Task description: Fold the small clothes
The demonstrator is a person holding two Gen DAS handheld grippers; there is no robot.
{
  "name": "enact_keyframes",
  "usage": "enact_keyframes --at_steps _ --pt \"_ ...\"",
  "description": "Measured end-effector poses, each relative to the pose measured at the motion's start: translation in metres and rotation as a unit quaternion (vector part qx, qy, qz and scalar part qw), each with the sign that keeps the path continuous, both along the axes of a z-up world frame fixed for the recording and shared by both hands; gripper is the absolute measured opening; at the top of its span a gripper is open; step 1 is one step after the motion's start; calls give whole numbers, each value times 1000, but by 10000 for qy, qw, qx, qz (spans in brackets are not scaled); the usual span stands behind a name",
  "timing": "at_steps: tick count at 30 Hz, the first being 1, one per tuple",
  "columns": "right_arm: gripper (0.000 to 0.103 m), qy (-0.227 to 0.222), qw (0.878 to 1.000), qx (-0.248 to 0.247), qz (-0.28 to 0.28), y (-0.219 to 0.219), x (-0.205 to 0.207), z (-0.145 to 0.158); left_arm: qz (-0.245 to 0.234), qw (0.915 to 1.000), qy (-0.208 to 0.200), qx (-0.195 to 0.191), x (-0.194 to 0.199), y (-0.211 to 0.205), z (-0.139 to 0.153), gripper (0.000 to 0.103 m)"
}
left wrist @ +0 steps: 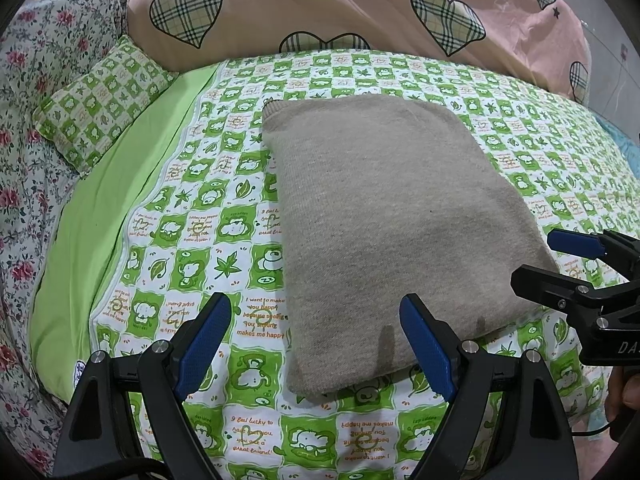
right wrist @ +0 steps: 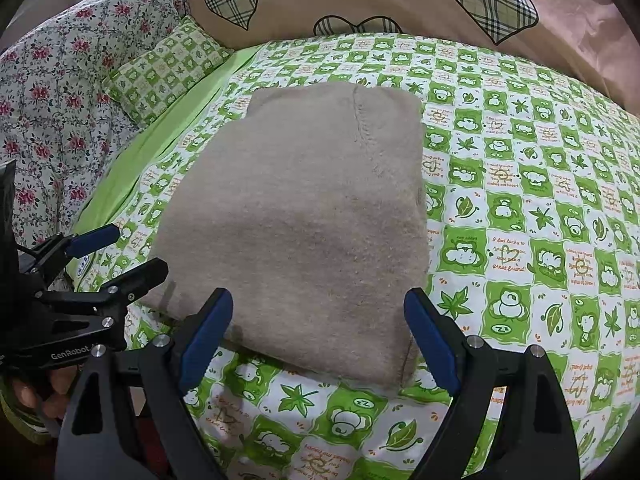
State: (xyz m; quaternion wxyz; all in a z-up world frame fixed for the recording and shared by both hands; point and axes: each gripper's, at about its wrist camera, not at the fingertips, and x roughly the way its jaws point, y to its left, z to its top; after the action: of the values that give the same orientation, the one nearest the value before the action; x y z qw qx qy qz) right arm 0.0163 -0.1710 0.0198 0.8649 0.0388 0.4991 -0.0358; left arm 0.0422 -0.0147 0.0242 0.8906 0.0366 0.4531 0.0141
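Note:
A beige knitted garment (left wrist: 392, 216) lies folded into a flat rectangle on the green checked bedsheet (left wrist: 192, 248); it also fills the middle of the right wrist view (right wrist: 304, 224). My left gripper (left wrist: 316, 340) is open and empty, hovering over the garment's near left corner. My right gripper (right wrist: 320, 340) is open and empty above the garment's near edge. The right gripper also shows at the right of the left wrist view (left wrist: 560, 260), and the left gripper at the left of the right wrist view (right wrist: 120, 252).
A small green checked pillow (left wrist: 100, 104) lies at the back left. A pink duvet with plaid hearts (left wrist: 360, 4) is piled at the back. A floral quilt (left wrist: 24, 128) lies along the left side.

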Motion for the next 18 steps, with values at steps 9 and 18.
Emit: enact_keyframes --at_steps 9,18 --pt "88 -1 10000 0 1 0 0 1 -11 10000 1 -5 1 -1 1 87" --pt "88 -3 10000 2 7 -1 1 1 -7 10000 13 -17 2 0 0 87"
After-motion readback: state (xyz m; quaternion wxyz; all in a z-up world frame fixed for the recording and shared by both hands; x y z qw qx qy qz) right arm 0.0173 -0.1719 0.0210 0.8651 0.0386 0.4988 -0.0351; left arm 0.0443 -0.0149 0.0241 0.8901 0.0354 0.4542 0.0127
